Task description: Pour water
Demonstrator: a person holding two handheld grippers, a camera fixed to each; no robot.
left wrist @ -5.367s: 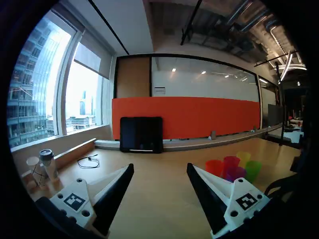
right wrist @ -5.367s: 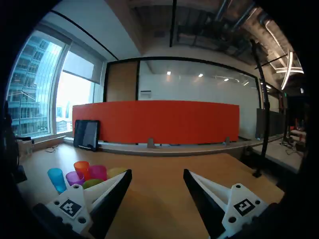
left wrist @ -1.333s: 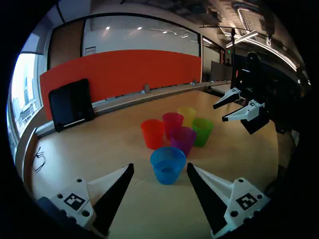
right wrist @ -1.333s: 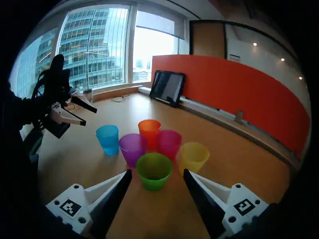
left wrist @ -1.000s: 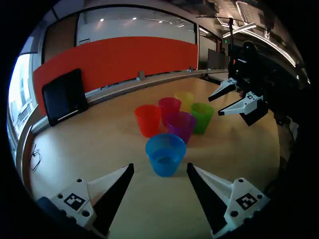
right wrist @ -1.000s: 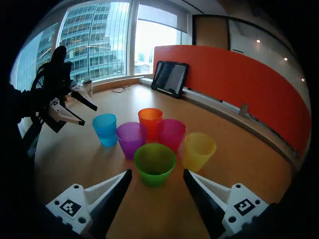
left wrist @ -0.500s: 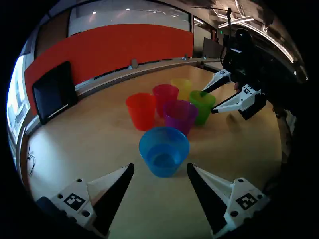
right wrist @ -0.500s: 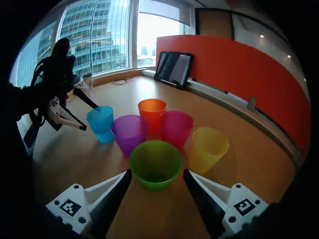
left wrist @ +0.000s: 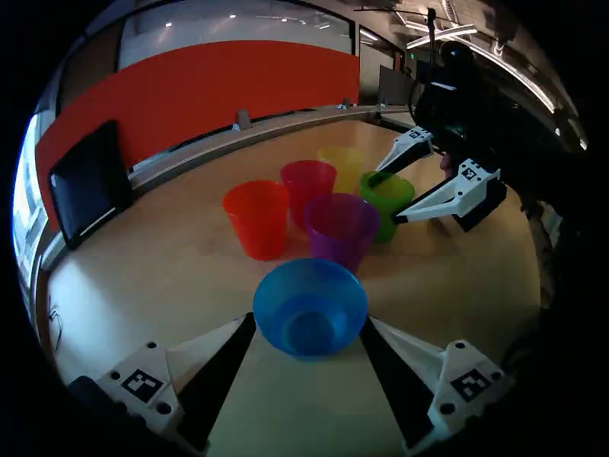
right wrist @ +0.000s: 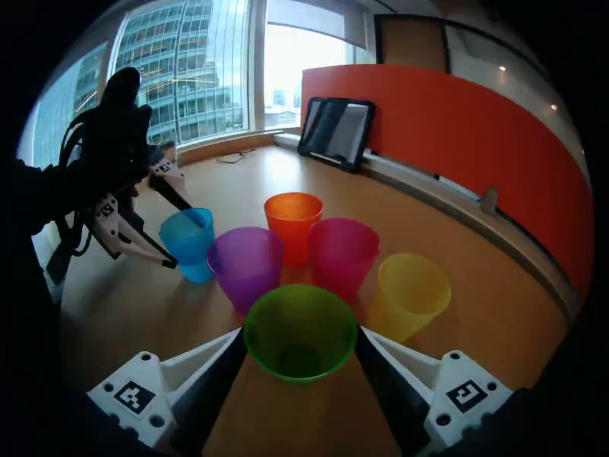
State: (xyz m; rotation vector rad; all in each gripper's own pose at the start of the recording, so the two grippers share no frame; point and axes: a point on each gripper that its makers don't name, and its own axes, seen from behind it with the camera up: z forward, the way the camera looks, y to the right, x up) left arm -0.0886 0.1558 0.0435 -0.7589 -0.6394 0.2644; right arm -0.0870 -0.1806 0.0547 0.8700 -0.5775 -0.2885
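**Left tongs** (left wrist: 306,324): released, spread wide. One finger lies on each side of the blue cup (left wrist: 309,307). Whether either finger touches the wall cannot be told.

**Right tongs** (right wrist: 299,330): likewise released, astride the green cup (right wrist: 301,358), with its rim between the two fingertips.

**Cups, six, translucent plastic, upright:**
- The blue cup stands just apart, at the near edge of the cluster in the left gripper view.
- The green cup is at the opposite edge.
- Between them are the purple cup (left wrist: 342,228), orange cup (left wrist: 257,217), pink cup (left wrist: 307,183) and yellow cup (left wrist: 342,164), set close together.
- A darker disc shows in the bottoms of the blue and green cups (possibly water; not certain).

**Worktop** (left wrist: 152,282): pale wood. A dark tablet (left wrist: 87,183) is propped at its far edge, before a red partition (left wrist: 205,84).

**Step in hand, as judged:** pre-grasp, with both sets of tongs positioned and neither cup taken.

**Next move calls for:**
- Close gently on the thin walls, as too hard a squeeze could buckle them.
- Lift one cup clear of its neighbours.
- Tip it over the other.
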